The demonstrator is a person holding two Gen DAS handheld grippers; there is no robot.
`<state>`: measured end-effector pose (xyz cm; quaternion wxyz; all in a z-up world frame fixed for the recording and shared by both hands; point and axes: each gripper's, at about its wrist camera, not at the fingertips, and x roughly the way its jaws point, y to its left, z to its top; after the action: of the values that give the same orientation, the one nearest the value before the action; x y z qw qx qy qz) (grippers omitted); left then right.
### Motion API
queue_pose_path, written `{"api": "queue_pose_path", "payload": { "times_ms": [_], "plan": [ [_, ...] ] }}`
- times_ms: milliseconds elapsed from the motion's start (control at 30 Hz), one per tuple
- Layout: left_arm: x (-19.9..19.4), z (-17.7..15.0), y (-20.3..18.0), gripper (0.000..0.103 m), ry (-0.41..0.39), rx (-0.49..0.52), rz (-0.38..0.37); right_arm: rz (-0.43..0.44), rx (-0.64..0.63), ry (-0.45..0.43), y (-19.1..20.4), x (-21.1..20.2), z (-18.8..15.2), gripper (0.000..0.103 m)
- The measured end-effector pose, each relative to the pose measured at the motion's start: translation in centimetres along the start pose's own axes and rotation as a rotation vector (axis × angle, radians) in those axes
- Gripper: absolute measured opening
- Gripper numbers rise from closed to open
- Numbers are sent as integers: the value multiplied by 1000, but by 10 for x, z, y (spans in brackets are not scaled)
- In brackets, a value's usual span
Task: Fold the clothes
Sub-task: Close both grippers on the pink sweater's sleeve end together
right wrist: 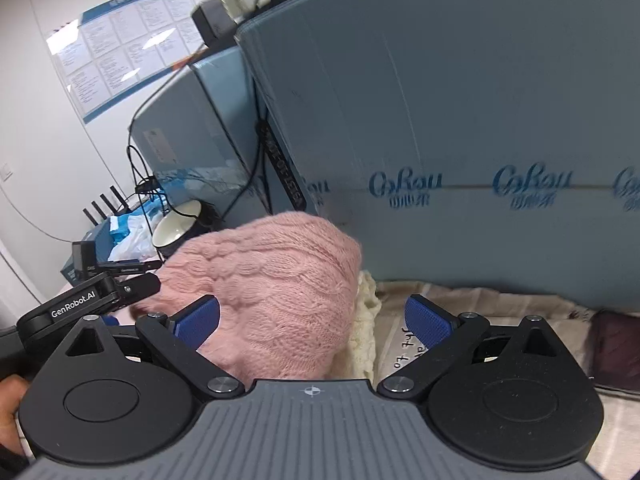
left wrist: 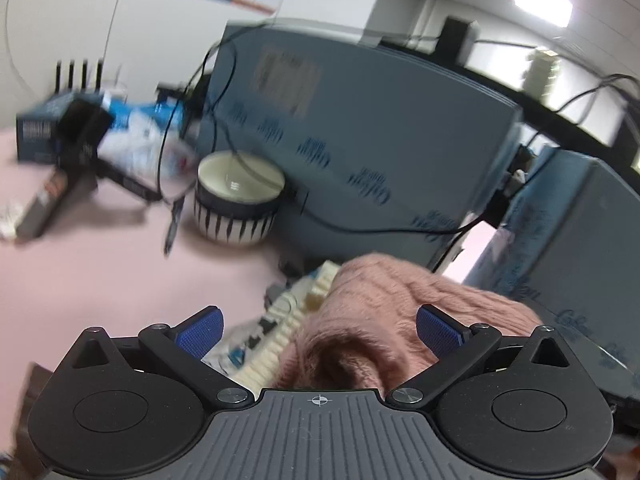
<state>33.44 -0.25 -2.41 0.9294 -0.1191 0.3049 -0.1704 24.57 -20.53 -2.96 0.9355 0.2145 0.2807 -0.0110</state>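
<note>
Jaws on both the left gripper [left wrist: 319, 330] and right gripper [right wrist: 312, 320] were spread wide, holding nothing. Pink knit sweater [right wrist: 276, 280] sat bunched on a cream garment [right wrist: 364, 320] by the blue boards [right wrist: 460, 120]. Folding looked barely started, imo.

Pink sweater [right wrist: 280, 292]: fuzzy cable-knit wool. Cream garment [right wrist: 364, 320]: chunky knit. Fingers [right wrist: 198, 320]: ribbed blue rubber pads, matt black plastic arms. Bowl [left wrist: 240, 200]: glossy ceramic. Desk [left wrist: 80, 260]: smooth matt pink.
</note>
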Motion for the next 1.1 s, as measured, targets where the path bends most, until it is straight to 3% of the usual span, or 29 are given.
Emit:
{"api": "queue_pose_path", "payload": {
  "times_ms": [267, 600, 800, 967, 1100],
  "plan": [
    [39, -11, -3, 103, 42, -14, -20, 38, 55, 42, -20, 36, -11, 101],
    [41, -23, -16, 103, 28, 10, -8, 138, 99, 66, -25, 58, -16, 101],
    [40, -26, -29, 90, 14, 52, -11, 162, 116, 42, -25, 67, -20, 94],
    [38, -28, -43, 66, 5, 112, -12, 198, 140, 23, -35, 69, -24, 86],
    [34, -29, -51, 56, -8, 127, -8, 233, 153, 6, -43, 68, -27, 79]
  ]
}}
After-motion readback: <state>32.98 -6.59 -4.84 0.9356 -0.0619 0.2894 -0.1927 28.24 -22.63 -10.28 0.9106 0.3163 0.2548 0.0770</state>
